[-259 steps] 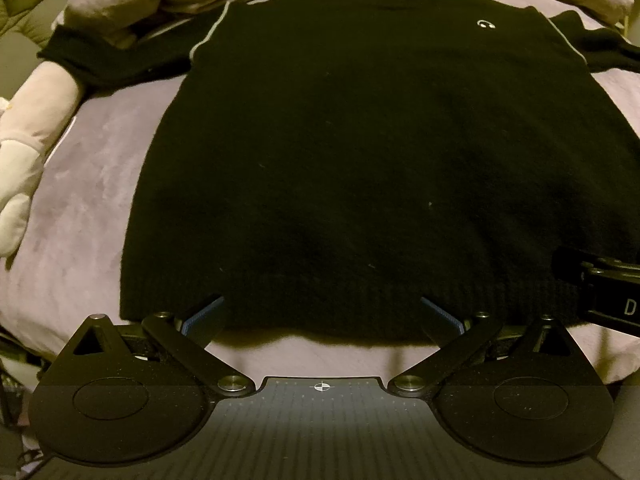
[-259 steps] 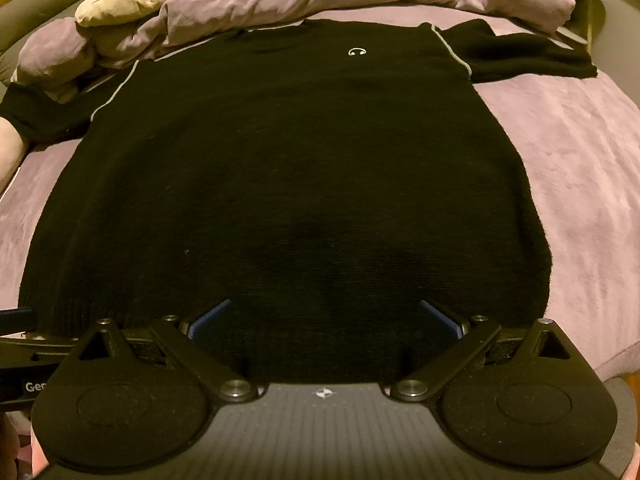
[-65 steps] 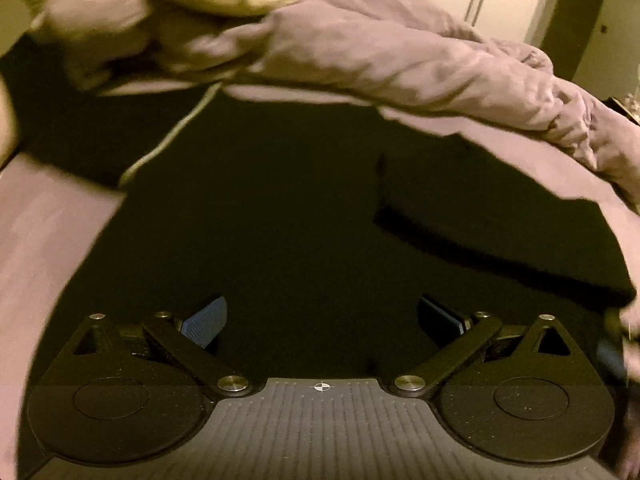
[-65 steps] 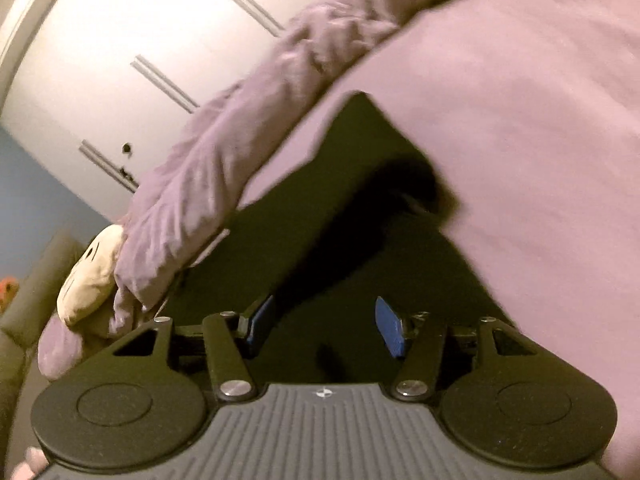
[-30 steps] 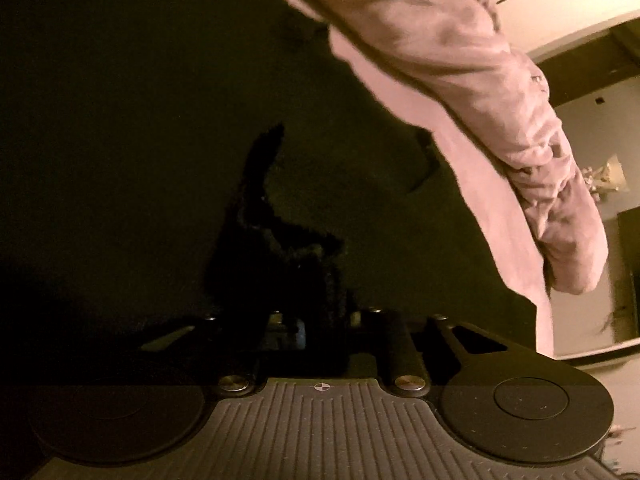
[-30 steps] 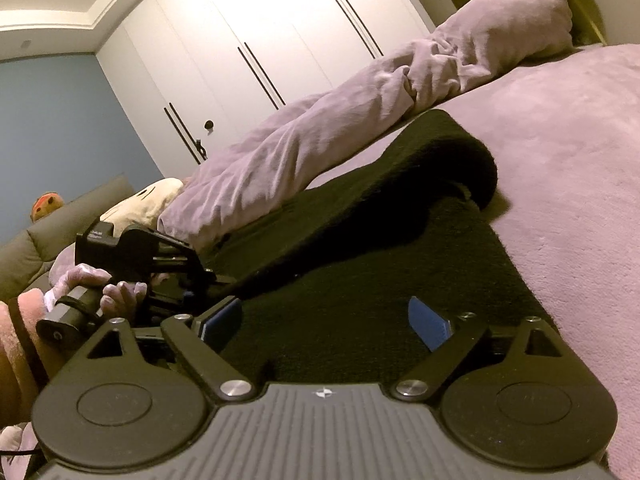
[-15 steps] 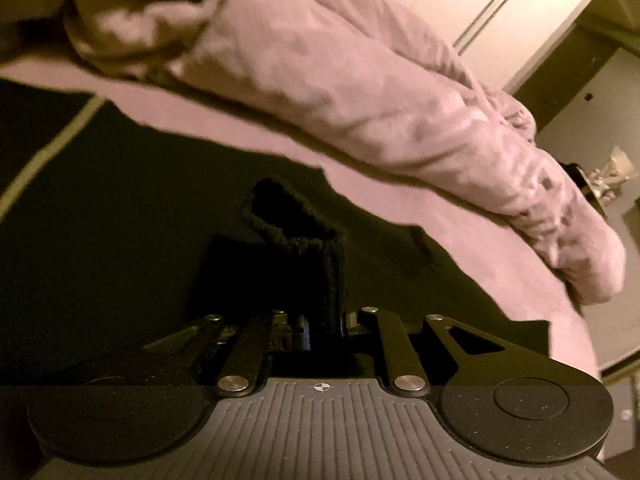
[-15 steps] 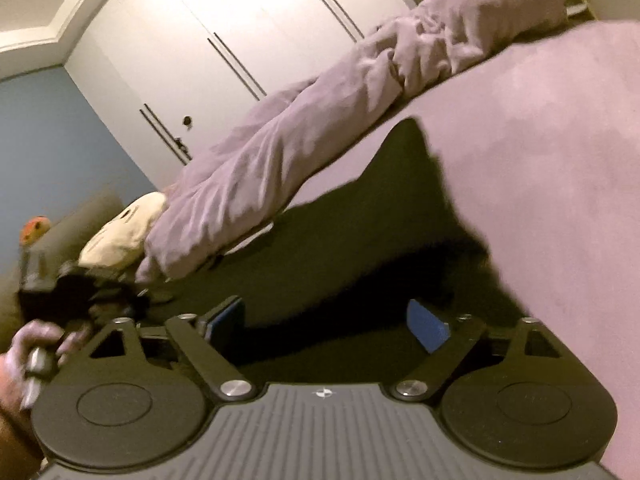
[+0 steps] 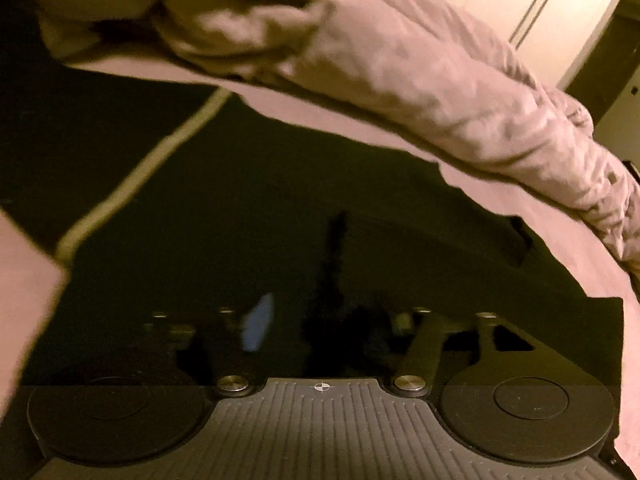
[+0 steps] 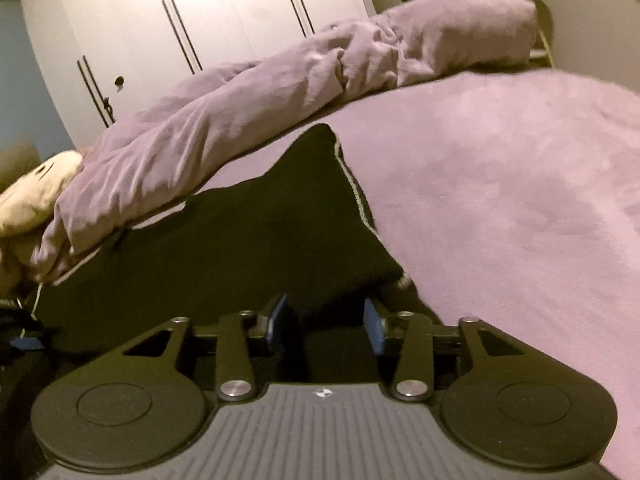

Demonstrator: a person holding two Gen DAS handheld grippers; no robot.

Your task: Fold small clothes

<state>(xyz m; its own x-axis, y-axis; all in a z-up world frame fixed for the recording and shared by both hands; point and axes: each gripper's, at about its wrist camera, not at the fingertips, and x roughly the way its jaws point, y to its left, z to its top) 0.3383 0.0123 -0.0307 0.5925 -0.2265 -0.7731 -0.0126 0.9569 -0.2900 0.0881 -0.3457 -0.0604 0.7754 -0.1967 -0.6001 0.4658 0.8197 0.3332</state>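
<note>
A black sweater with a pale seam stripe lies spread on the purple bed. My left gripper hovers low over it. Its jaws are opening, one blue pad blurred, and a thin ridge of black knit stands loose between them. In the right wrist view the sweater's folded side with white piping runs toward me. My right gripper is closing around that fold's near corner. The knit sits between the blue pads, and no firm pinch shows.
A bunched purple duvet lies along the far side of the bed, with a cream plush toy at its left end. Bare purple bedsheet spreads to the right of the sweater. White wardrobe doors stand behind.
My left jaws, shut on a pinch of black knit before, have sprung apart, and that view has swung across the sweater. My right jaws have narrowed around the fold's corner.
</note>
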